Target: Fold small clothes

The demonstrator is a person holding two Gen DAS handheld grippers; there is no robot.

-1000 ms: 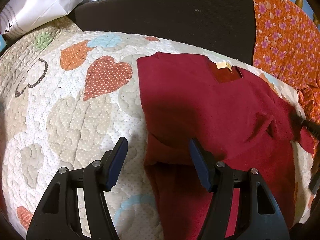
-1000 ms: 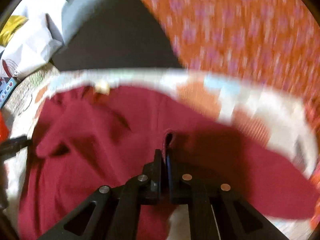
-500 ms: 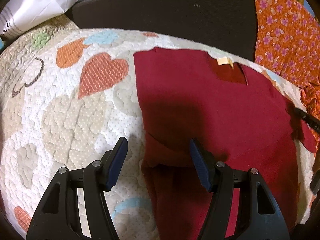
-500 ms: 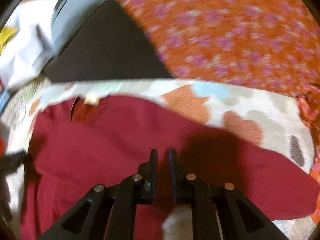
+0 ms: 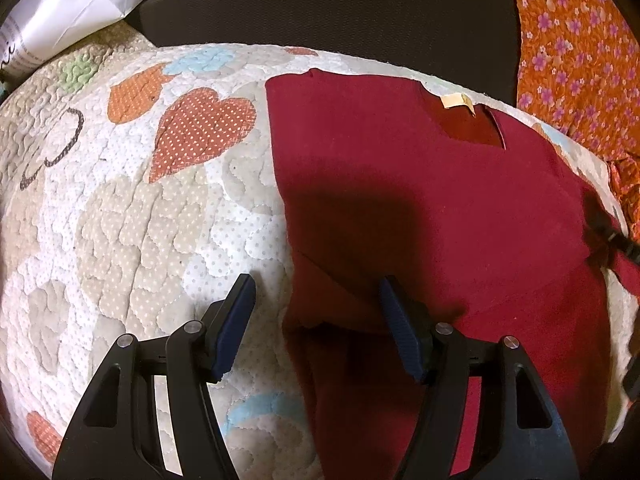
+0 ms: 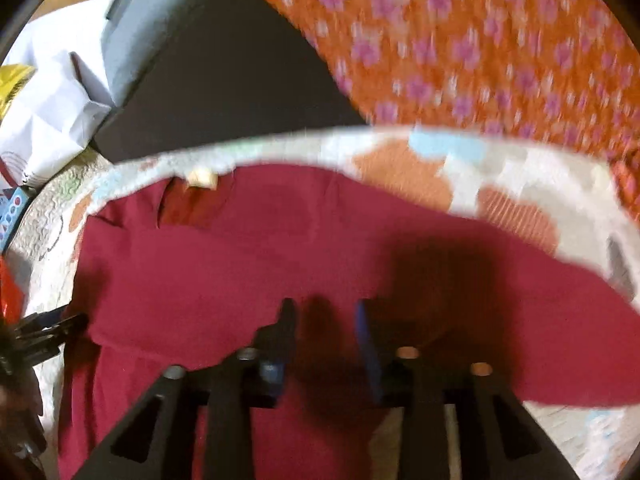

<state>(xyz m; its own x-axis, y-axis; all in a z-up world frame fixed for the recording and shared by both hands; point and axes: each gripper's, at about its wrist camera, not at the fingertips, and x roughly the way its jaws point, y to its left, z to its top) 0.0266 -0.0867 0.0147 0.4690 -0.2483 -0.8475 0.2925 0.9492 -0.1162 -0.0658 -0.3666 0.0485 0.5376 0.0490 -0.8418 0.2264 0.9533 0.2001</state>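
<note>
A dark red top (image 5: 440, 208) lies flat on a quilted cover with hearts (image 5: 132, 216), its neck label (image 5: 456, 100) at the far edge. Its left sleeve is folded in over the body. My left gripper (image 5: 316, 300) is open and empty, straddling the garment's left edge. In the right wrist view the red top (image 6: 248, 264) fills the middle, with its right sleeve (image 6: 580, 320) spread out to the right. My right gripper (image 6: 324, 312) is open and empty just above the cloth. The left gripper shows at the left edge there (image 6: 44, 336).
A dark cushion (image 5: 340, 16) lies beyond the quilt. An orange flowered cloth (image 5: 580, 40) lies at the right. White paper bags (image 5: 72, 12) sit at the far left, also in the right wrist view (image 6: 44, 120).
My right gripper opened and let go of the red cloth it was pinching. The bunched fold on the garment's right side now lies flat. The left gripper barely moved.
</note>
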